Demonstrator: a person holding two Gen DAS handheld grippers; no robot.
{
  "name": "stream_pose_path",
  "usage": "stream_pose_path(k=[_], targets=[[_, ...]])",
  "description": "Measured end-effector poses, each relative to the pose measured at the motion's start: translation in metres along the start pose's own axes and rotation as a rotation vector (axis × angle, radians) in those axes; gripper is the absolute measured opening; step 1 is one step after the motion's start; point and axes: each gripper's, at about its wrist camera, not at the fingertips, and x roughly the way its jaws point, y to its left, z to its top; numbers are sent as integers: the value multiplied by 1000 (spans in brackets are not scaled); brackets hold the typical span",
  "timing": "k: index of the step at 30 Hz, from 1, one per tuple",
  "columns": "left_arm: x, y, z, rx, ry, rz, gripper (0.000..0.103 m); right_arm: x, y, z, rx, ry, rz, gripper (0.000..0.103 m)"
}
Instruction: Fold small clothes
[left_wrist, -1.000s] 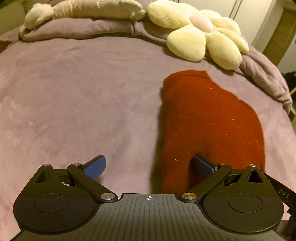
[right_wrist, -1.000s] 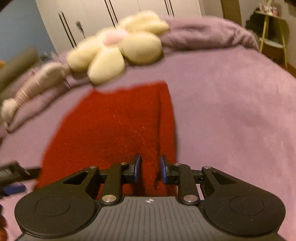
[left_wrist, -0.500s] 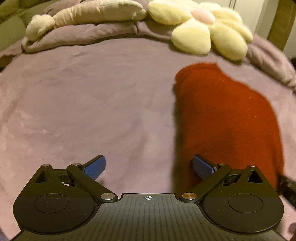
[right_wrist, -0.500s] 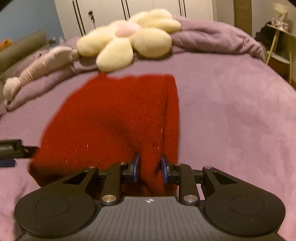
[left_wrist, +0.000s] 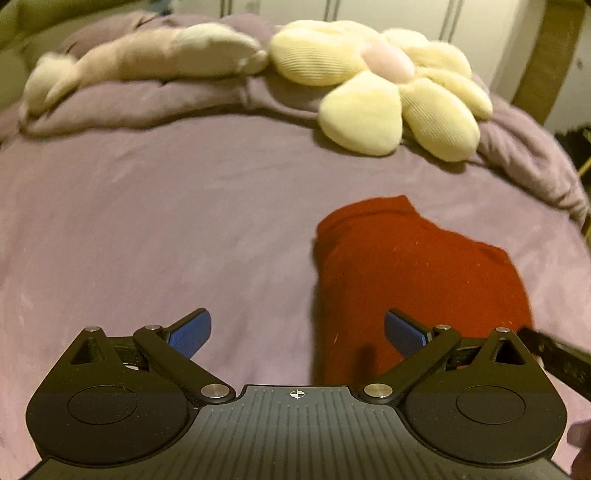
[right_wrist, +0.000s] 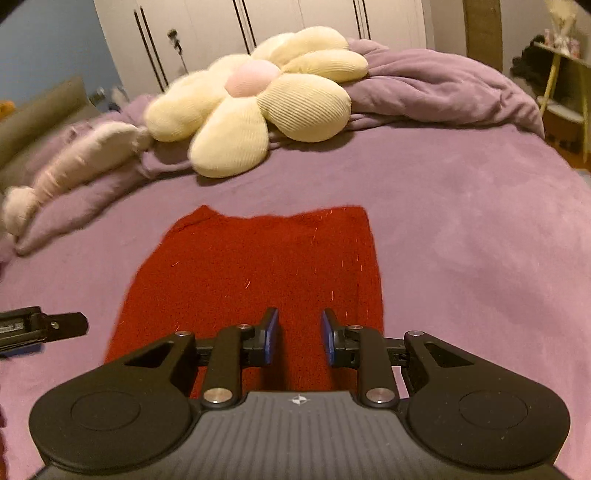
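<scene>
Right wrist view: the right claw (right_wrist: 299, 338) hovers low over the near end of the red garment (right_wrist: 255, 273), its blue pads parted with a gap between them and red cloth visible through that gap, nothing pinched. The garment lies flat on the purple bed (right_wrist: 461, 236), doubled into a rough rectangle, its far edge pointing toward the flower cushion (right_wrist: 255, 96). It looks as if the fold is laid down and the claw sits here to let it settle or to press it flat.

From the left wrist view, the left claw (left_wrist: 297, 332) is spread wide, one pad over bare bed (left_wrist: 147, 221), the other over the garment (left_wrist: 417, 269) edge. That straddle suits a grab at the left border, though nothing is held.

The garment's near edge is hidden under both claw bodies, so I can't tell how neat the fold is. What kind of garment it is stays unclear. The plush (left_wrist: 147, 59) at the back is blurred.
</scene>
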Motion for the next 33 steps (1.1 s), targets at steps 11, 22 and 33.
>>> stream_pose_path(k=[11, 22, 33], targets=[[58, -39, 11, 70, 5, 21, 103, 70, 0, 1, -122, -6, -149, 23], [20, -15, -11, 74, -40, -4, 103, 4, -19, -30, 42, -63, -26, 29], [-41, 51, -107, -189, -5, -106, 103, -46, -29, -83, 92, -26, 99, 36]])
